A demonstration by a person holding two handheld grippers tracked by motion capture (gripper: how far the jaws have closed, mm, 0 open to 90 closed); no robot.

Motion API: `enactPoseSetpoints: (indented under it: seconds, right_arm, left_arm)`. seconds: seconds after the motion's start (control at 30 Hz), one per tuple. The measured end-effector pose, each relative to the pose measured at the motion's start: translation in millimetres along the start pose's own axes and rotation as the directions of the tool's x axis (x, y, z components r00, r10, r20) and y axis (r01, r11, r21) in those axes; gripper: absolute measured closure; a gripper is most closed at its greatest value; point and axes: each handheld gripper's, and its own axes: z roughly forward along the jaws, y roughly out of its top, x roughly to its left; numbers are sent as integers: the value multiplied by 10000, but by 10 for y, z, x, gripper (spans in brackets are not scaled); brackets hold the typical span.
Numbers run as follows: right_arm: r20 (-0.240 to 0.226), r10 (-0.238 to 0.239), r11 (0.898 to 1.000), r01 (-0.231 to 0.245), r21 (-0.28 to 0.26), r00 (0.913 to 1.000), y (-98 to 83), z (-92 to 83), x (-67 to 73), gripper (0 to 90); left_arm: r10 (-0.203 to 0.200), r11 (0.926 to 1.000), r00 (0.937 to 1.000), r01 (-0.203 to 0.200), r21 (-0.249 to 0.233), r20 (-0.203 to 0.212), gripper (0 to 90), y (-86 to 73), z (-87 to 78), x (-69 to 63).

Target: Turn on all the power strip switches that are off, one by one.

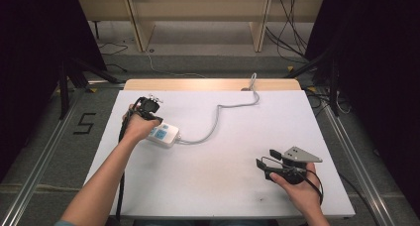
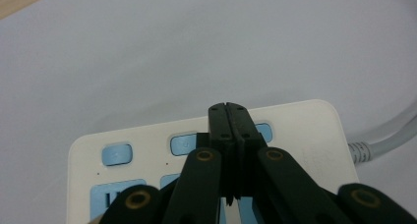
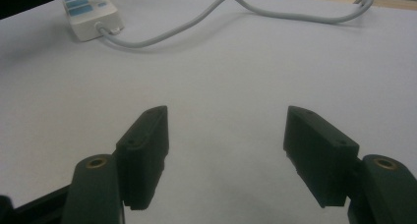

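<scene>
Low in the high view, the right tongs (image 1: 263,162) sit at the lower right of the frame, held in the person's right hand (image 1: 299,184) just above the white worktop (image 1: 237,186); their jaws stand wide apart with nothing between them, as the right gripper view shows plainly. Farther up, left of centre, the left tongs (image 1: 159,120) are closed, jaws pressed together, tips down over the power strip (image 1: 163,135). In the left gripper view the closed tips (image 2: 229,117) lie over the strip's row of blue buttons (image 2: 117,154); whether they touch one I cannot tell. The strip's grey cord (image 1: 218,114) winds away to the worktop's far edge, upper centre.
</scene>
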Motion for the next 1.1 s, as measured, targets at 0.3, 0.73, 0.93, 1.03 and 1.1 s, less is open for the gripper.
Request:
enactPoseSetpoints:
  seconds: [0.3,0.73,0.93,1.03,1.1]
  right_arm:
    - [-3,7,10000,-7,10,10000,-1,-1,4,346]
    - [-64,-58,10000,59,70,10000,-5,3,5,338]
    - [-74,-51,10000,52,74,10000,-6,5,8,338]
    - [-70,-44,10000,45,81,10000,-6,7,8,338]
    - [-74,-51,10000,52,78,10000,-5,6,10,337]
  left_arm:
    - [-189,9998,9996,188,-68,-213,897,-19,-36,101]
    - [-472,9988,9980,466,-144,-416,898,-78,-75,260]
    - [-544,9985,9969,537,-140,-563,897,-63,-113,329]
    - [-571,9983,9963,565,-104,-645,897,-56,-123,372]
    - [-616,9981,9960,615,-41,-646,897,-58,-123,401]
